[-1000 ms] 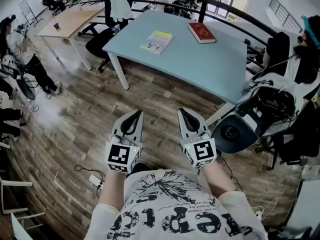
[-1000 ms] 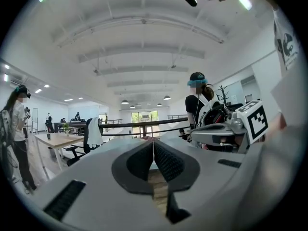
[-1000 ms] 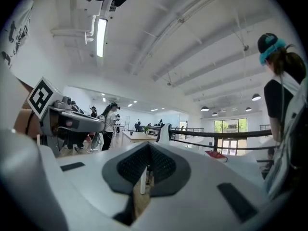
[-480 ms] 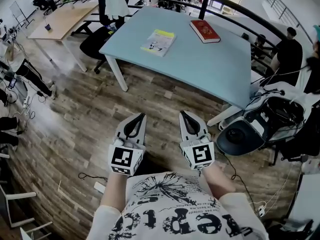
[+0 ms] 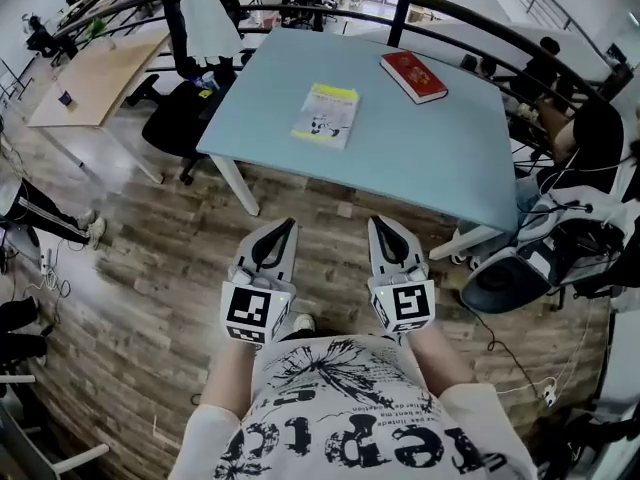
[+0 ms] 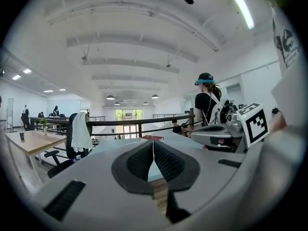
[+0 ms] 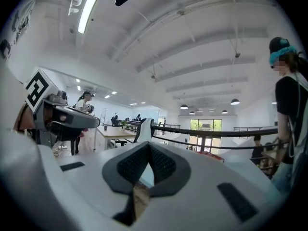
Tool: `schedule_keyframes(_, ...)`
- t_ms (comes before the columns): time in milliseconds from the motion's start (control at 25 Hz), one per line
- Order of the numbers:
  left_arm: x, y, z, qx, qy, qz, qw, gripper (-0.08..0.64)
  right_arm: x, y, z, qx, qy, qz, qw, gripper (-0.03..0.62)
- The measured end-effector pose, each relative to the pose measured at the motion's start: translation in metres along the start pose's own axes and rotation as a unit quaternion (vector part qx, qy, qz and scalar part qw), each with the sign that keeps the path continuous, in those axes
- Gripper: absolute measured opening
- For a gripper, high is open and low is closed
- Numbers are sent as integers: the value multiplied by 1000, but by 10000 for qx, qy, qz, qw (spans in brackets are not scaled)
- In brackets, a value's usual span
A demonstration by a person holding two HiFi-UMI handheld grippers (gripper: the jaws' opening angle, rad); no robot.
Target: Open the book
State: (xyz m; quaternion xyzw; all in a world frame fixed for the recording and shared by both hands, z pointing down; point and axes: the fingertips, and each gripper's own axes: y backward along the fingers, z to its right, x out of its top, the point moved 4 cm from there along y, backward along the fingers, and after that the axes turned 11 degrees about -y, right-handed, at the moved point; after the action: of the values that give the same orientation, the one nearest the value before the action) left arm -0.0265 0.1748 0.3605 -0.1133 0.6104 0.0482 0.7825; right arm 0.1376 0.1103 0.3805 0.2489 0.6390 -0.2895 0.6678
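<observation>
A light blue table [image 5: 420,158] stands ahead. On it lie a yellow-and-white book [image 5: 326,115] near the left middle and a red book [image 5: 413,76] at the far side. My left gripper [image 5: 284,225] and right gripper [image 5: 378,222] are held side by side over the wood floor, short of the table's near edge, both shut with nothing between the jaws. In the left gripper view the tips [image 6: 153,142] meet in front of the table, with the red book [image 6: 152,138] just beyond them. In the right gripper view the jaws [image 7: 149,147] are also closed.
A black chair with a white garment [image 5: 190,28] stands at the table's left end. A wooden desk [image 5: 90,78] is farther left. A black railing [image 5: 480,23] curves behind the table. Chairs and gear [image 5: 530,258] crowd the right, with a person in a black top [image 6: 206,102] there.
I have walked toward the blue table; it and the books now lie closer and more centred. Both grippers stay shut and side by side.
</observation>
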Motion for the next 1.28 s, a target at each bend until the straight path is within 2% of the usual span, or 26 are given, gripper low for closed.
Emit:
schedule_keyframes(160, -14, -32, -44, -401, -78, -94, 9991, 20, 0, -48, -3, -387, -119, -54, 9992, 11)
schedule_keyframes(320, -30, -72, -62, -773, -19, -219, 9968, 21, -4, -82, 10, -616, -228, -198, 9976, 11)
schedule_keyframes(480, -46, -117, -73, -980, -36, -356, 9945, 20, -13, -114, 34, -788, -148, -259, 9964, 11)
schedule_keyframes(720, -65, -196, -92, -1206, 17, -545, 9912, 20, -27, -172, 82, -964, -282, -411, 9941, 9)
schedule_keyframes(1080, -97, -321, -94, -1712, -148, -1024, 9798, 21, -40, -243, 161, -1137, -557, -679, 9896, 11)
schedule_keyframes(1280, -140, -376, -79, -2072, -45, -1482, 9670, 23, -49, -259, 192, -1253, -570, -779, 9874, 11)
